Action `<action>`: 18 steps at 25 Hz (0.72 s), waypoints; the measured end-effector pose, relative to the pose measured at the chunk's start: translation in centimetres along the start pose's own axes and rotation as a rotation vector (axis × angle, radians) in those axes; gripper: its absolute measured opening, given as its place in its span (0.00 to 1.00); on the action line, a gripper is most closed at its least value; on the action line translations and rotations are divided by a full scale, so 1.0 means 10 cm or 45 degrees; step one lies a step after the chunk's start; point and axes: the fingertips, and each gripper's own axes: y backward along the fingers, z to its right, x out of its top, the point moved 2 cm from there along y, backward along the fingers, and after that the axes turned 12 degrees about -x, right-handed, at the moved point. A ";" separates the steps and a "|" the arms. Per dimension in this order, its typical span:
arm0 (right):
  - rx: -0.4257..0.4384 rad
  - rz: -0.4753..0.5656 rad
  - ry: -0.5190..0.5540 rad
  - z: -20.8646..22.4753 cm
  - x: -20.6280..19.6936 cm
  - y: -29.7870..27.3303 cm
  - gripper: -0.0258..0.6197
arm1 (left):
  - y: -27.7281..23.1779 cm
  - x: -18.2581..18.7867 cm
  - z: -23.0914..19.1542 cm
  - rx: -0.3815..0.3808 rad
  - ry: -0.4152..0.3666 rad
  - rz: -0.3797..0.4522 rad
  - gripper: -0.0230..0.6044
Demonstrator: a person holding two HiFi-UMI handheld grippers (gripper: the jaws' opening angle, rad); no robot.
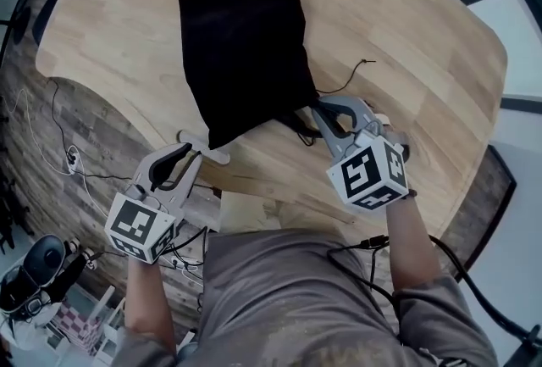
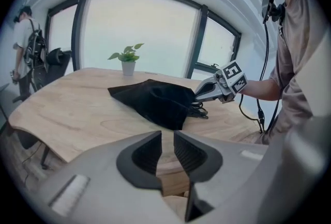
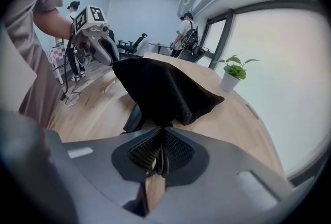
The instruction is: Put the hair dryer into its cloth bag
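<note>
**Right hand-held gripper** (image 1: 322,115): Held on an outstretched forearm and tilted down and forward. The jaws are clenched on the thin black drawstring cords (image 2: 200,111) at the mouth of the cloth bag.

**Cloth bag** (image 1: 246,43): Black. It lies on the table (image 1: 406,43) directly ahead of the right hand-held gripper. The mouth corner at the jaws is lifted and the rest spreads away from them. The fabric bulges.

**Dark rounded part** (image 3: 132,117): It shows under the raised mouth, just left of the right jaws. Whether it is the hair dryer cannot be told.

**Left hand-held gripper** (image 1: 203,149): Held low at the table's near edge, angled downward. It points across the table toward the bag and stands well apart from it. The jaws are released, a narrow gap between the pads with nothing in it.

**Potted plant** (image 2: 127,60): It stands on the table beyond the bag, far from both hand-held grippers.
</note>
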 end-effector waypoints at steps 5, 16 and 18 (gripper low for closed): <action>0.000 0.048 -0.168 0.08 0.06 0.26 0.18 | 0.41 0.38 0.07 0.170 -0.053 0.130 0.15; -0.348 0.677 -0.581 0.34 1.63 1.57 0.20 | 1.46 1.66 0.43 0.431 -0.359 0.706 0.04; -0.383 0.780 -0.618 0.24 1.97 1.77 0.16 | 1.64 1.83 0.58 0.476 -0.417 0.801 0.04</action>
